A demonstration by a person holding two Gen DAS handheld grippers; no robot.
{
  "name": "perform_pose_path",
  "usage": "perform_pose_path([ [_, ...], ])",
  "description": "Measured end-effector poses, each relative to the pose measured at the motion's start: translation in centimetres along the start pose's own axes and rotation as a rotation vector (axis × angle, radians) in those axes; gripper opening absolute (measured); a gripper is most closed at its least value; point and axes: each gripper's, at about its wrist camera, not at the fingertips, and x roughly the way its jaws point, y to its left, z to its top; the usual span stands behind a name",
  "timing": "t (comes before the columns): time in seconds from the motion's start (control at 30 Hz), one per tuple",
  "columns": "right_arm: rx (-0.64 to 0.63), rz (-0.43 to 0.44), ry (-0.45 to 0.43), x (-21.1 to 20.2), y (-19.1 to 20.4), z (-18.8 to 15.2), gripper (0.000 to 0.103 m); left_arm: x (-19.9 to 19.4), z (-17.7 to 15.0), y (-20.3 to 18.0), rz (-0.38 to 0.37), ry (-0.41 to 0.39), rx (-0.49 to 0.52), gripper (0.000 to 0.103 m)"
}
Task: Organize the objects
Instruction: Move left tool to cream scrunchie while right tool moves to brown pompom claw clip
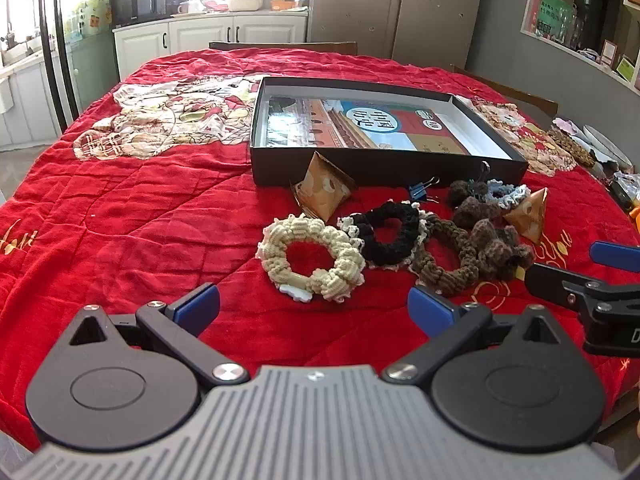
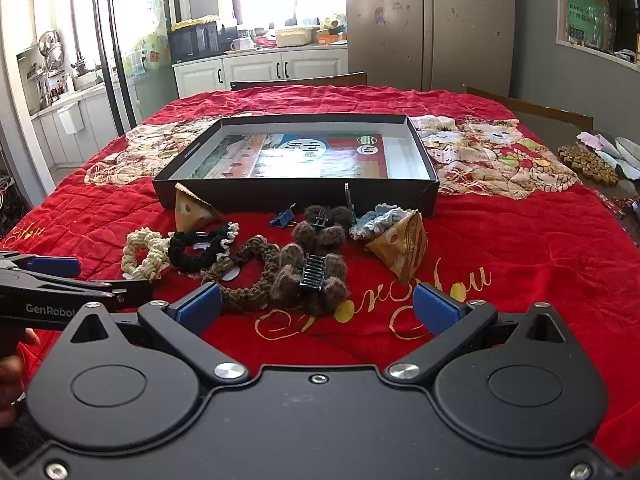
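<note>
A shallow black box [image 1: 384, 168] [image 2: 296, 196] with a printed sheet inside lies on the red cloth. In front of it sit a cream scrunchie [image 1: 312, 264] [image 2: 144, 256], a black scrunchie [image 1: 390, 234] [image 2: 196, 250], a brown scrunchie [image 1: 448, 260] [image 2: 248, 276], fuzzy brown hair claws [image 1: 500, 248] [image 2: 316, 276], a blue binder clip [image 1: 420, 192] [image 2: 284, 216], a pale blue scrunchie [image 1: 506, 194] [image 2: 380, 218] and two gold pyramid packets [image 1: 324, 192] [image 2: 400, 246]. My left gripper [image 1: 314, 312] is open just short of the cream scrunchie. My right gripper [image 2: 316, 308] is open just short of the brown claws.
The red quilted cloth [image 1: 120, 216] covers the whole table. Loose clutter, with a brown woven mat [image 2: 588, 164], lies at the table's right edge. Chair backs [image 2: 300, 80] stand along the far side. Kitchen cabinets and a fridge stand behind.
</note>
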Motion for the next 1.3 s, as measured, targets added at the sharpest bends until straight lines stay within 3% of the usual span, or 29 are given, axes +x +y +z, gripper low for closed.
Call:
perform_pose_path([
  [0.77, -0.010, -0.003, 0.002, 0.4, -0.3, -0.1, 0.101, 0.3, 0.0, 0.4, 0.016, -0.022, 0.056, 0.103],
  [0.93, -0.017, 0.018, 0.008, 0.9, -0.9, -0.2, 0.094, 0.4, 0.1, 0.6, 0.016, -0.043, 0.109, 0.103],
  [1.07, -0.019, 0.033, 0.018, 1.5, -1.3, -0.5, 0.081, 0.7, -0.1, 0.5, 0.012, -0.067, 0.168, 0.103],
  [1.3, -0.042, 0.074, 0.002, 2.3, -1.3, -1.0, 0.068, 1.7, -0.3, 0.6, -0.026, -0.071, 0.190, 0.103],
])
